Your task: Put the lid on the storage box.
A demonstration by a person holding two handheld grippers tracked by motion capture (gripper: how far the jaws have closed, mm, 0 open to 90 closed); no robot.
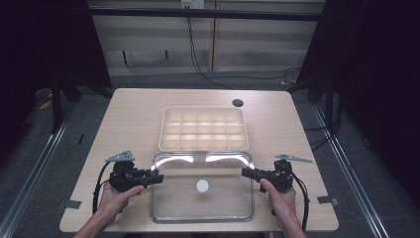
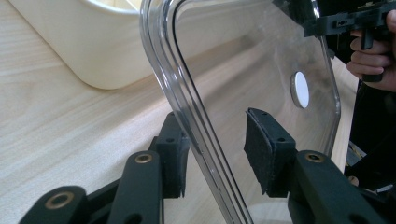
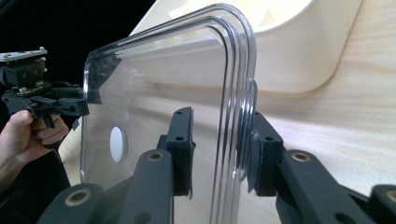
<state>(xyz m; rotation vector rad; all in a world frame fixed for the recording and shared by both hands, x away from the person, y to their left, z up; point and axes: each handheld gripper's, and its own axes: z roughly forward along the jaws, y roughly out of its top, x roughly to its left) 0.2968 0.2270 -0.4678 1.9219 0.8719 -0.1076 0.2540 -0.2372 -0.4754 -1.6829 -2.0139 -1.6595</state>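
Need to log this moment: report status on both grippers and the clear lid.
Left gripper astride clear lid edge, one pad off. Right gripper at opposite edge, grip unclear. Compartment box just beyond.

— What do my tools look like?
— I see both grippers matt black: the left gripper (image 1: 157, 178) and right gripper (image 1: 246, 172) each carry a grey three-cornered plate and trail a black cable. Brass-ringed pivots, small screws, dark felt-like pads (image 2: 259, 149). My forearms are bare, no sleeves.
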